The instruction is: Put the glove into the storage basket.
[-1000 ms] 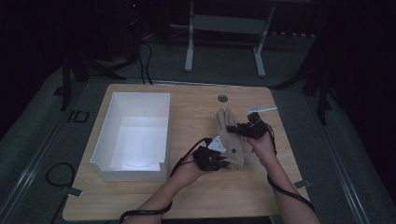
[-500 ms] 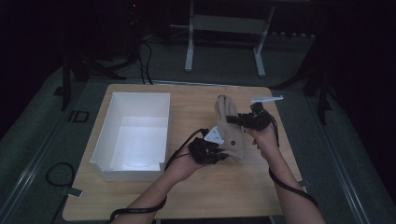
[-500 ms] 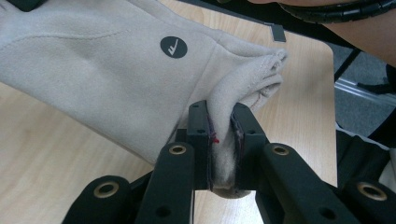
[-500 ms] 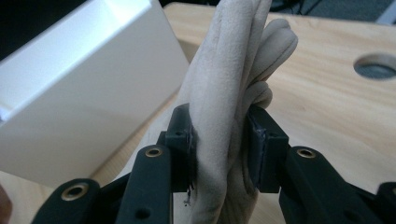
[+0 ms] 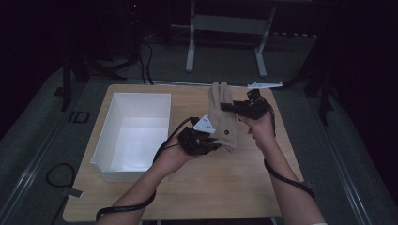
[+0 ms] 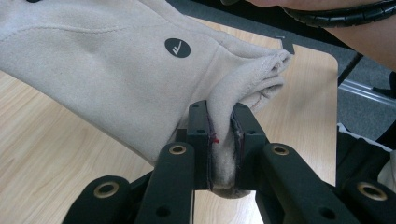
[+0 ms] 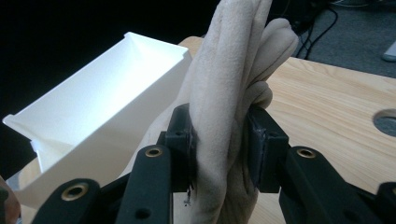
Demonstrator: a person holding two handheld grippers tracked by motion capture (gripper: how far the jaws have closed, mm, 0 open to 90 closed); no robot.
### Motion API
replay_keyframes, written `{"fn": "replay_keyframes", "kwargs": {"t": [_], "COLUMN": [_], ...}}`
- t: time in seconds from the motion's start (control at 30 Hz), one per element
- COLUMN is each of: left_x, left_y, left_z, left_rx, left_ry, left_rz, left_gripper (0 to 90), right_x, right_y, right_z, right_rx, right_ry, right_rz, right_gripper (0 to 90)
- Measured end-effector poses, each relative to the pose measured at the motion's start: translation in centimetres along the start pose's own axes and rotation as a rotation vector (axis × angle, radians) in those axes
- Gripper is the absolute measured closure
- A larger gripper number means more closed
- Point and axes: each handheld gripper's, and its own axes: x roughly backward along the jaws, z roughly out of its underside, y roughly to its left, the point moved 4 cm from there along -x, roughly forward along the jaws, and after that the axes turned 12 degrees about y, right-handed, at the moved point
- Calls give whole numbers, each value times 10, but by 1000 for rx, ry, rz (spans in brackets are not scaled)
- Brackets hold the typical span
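High view first: a beige glove (image 5: 221,115) is held up over the wooden table (image 5: 202,187), just right of the white bin (image 5: 136,131), fingers pointing away from the person. It's gripped at both ends. The left gripper (image 5: 206,143) is clamped on the cuff end, closest to the person, and the right gripper (image 5: 230,107) is clamped on the finger end, further back. A white tag (image 5: 204,124) can be seen hanging off the glove's left edge, just above the left gripper. A black cable (image 5: 141,201) is trailed from the left gripper down along the forearm, and another one is looped off the right wrist.

Left gripper view: the cuff fabric is squeezed tight between the two black jaws, bunched into a thin fold, so this claw is clenched on the glove. A small round black logo (image 6: 177,47) is seen on the glove's back, and the table is seen underneath, with a visible gap.

Right gripper view: the glove's fingers are pinched between the jaws, which are set a bit wider since several layers are stacked between the pads. The glove stands upright here, with the bin seen behind it at the left and a round hole (image 7: 386,122) in the tabletop at the right.
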Motion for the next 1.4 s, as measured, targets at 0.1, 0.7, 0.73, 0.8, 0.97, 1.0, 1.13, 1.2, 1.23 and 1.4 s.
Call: {"fn": "replay_keyframes", "kwargs": {"t": [0.1, 0.7, 0.73, 0.8, 0.97, 1.0, 1.13, 1.2, 1.23, 1.4], "left_x": [8, 50, 52, 60, 71, 74, 86, 91, 91, 103], "left_y": [2, 17, 18, 21, 23, 24, 29, 30, 30, 40], "left_z": [4, 36, 38, 45, 53, 55, 68, 74, 74, 97], "left_rx": [4, 36, 39, 50, 61, 64, 79, 87, 87, 139], "left_ry": [3, 36, 37, 43, 42, 43, 46, 48, 48, 56], "left_rz": [-11, -75, -80, -92, -108, -111, -126, -133, -133, -144], "left_gripper": [810, 809, 809, 810, 809, 809, 809, 809, 809, 809], "right_x": [-5, -42, -44, -49, -62, -62, -75, -81, -81, -98], "right_y": [7, 50, 53, 58, 70, 70, 84, 89, 89, 104], "right_z": [-7, -42, -44, -47, -56, -56, -65, -68, -68, -76], "right_rx": [7, 59, 65, 74, 83, 83, 95, 100, 100, 115], "right_ry": [-1, 3, 3, 6, 12, 12, 16, 20, 20, 31], "right_rz": [-8, -64, -65, -70, -85, -85, -96, -102, -102, -115], "right_gripper": [654, 654, 654, 653, 653, 653, 653, 653, 653, 653]}}
